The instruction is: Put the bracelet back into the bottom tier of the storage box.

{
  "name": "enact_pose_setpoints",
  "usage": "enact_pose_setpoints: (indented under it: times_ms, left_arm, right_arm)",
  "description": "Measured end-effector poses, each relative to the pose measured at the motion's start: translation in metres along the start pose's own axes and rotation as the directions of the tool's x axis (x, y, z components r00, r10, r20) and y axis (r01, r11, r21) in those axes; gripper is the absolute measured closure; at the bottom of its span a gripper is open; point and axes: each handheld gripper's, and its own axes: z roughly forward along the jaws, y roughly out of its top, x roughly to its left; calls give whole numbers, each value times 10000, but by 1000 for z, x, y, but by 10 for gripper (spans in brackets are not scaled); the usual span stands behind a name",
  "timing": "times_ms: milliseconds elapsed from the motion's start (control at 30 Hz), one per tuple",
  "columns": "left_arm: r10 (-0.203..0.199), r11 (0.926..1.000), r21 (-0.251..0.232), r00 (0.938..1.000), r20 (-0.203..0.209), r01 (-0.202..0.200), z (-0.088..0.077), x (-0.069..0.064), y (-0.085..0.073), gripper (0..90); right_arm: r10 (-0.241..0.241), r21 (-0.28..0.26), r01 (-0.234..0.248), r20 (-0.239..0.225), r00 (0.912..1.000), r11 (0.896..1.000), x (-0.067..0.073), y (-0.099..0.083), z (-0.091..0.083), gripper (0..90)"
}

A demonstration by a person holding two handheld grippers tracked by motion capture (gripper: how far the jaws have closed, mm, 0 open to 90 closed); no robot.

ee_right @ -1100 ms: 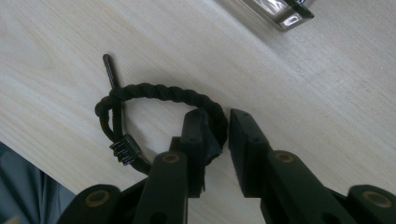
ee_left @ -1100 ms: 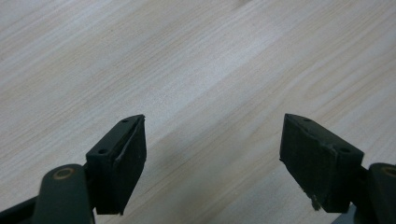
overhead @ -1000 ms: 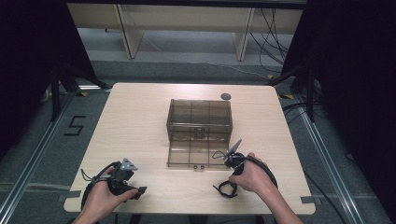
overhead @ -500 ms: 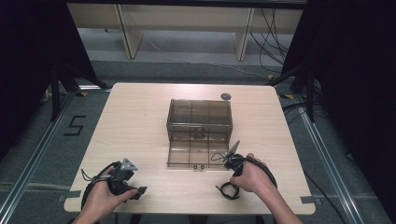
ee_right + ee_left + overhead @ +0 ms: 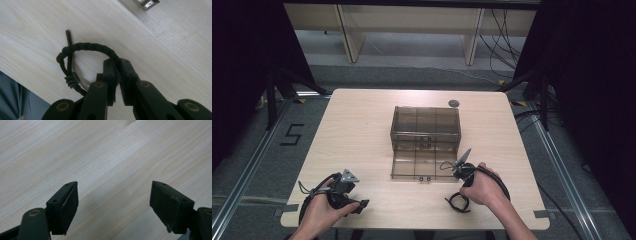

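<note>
A black braided cord loop (image 5: 92,47) with a knot and a small ribbed slider lies on the wooden table (image 5: 362,130) near its front edge. My right gripper (image 5: 117,65) is shut on this loop; its jaws have just been closing with the cord between them. From above, the right gripper (image 5: 459,196) points down at the cord (image 5: 456,205) just right of the box lid. My left gripper (image 5: 113,197) hovers open over bare wood with nothing between its pads. In the high view the left gripper (image 5: 356,201) is at the front left corner.
A smoked clear compartment box (image 5: 425,127) stands at the table's middle, its lid (image 5: 422,167) folded flat toward me. A small dark round thing (image 5: 454,103) lies behind the box. The table's front edge runs close under both hands.
Both hands keep their places. The cord by the right hand has barely shifted; the jaw motion is too small to make out from above.
</note>
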Motion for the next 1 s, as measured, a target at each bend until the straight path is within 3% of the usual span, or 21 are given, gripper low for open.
enact_pose_setpoints:
  times_ms: [133, 200, 267, 433, 467, 533, 567, 667, 833, 1000]
  left_arm:
    - [57, 10000, 1, 10000, 45, -57, -1, 0, 0, 230]
    - [17, 10000, -59, 10000, 55, -16, -1, 0, 0, 230]
    - [23, 10000, -5, 10000, 59, -23, -1, 0, 0, 230]
    - [-46, 10000, -54, 10000, 52, 46, -2, 1, 0, 230]
    - [-209, 9997, -149, 9997, 89, 210, -1, 1, 0, 230]
    - [-59, 10000, -24, 10000, 53, 59, -2, 2, 0, 230]
    - [-87, 10000, -31, 9999, 57, 87, -2, 1, 0, 230]
    - [-81, 10000, -31, 9999, 60, 81, -2, 2, 0, 230]
    - [-90, 10000, -19, 9999, 61, 90, -2, 2, 0, 230]
    - [-99, 9999, -36, 9999, 79, 100, -1, 1, 0, 230]
  right_arm:
    - [324, -80, -324, 27, 9995, 9994, 1, 0, -2, 846]
    - [-62, -94, 62, -51, 10000, 9999, -2, 0, -4, 846]
    - [157, -126, -158, -45, 9999, 9998, -1, 0, -6, 847]
    - [32, -131, -33, -64, 10000, 9999, -4, 2, -10, 846]
    - [32, -131, -33, -64, 10000, 9999, -4, 2, -10, 846]
    - [4, -139, -5, -102, 9999, 9999, -5, 3, -10, 846]
    - [-108, -103, 106, -160, 9998, 9999, -6, 4, -11, 846]
    - [184, -60, -184, -141, 9997, 9998, -6, 6, -12, 846]
    - [-72, -208, 70, -99, 9999, 9998, -9, 8, -14, 846]
    - [31, -161, -32, -102, 9999, 9999, -11, 11, -19, 846]
